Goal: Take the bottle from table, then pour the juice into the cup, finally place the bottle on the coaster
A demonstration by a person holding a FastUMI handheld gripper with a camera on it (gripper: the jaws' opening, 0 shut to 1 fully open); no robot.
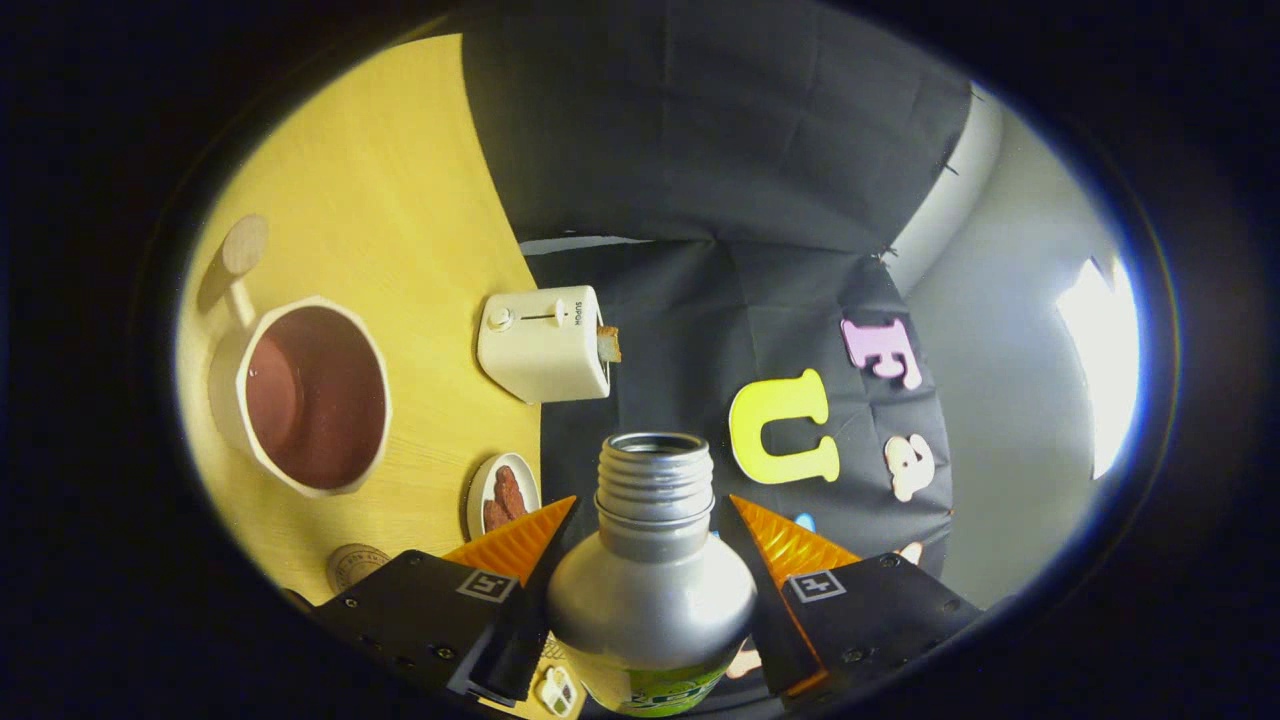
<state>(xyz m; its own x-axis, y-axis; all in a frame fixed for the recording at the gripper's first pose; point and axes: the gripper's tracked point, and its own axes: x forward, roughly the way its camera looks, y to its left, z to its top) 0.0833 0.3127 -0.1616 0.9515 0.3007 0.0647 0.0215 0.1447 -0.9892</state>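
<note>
My gripper (648,505) is shut on a silver bottle (650,600); both fingers press its shoulder just below the neck. The cap is off and the threaded mouth (655,450) stands open. The whole view is rolled, so the bottle lies about level with the yellow table (380,200). The white cup (312,395), with a wooden handle and a dark reddish inside, stands on the table below and to the side of the bottle's mouth. No stream shows between mouth and cup. A round cork coaster (357,566) lies on the table near my left finger.
A white toaster (545,343) with a slice of toast sticking out stands at the table's back edge beyond the cup. A small white dish (503,495) with reddish food sits between the cup and my fingers. The black cloth wall lies beyond the bottle.
</note>
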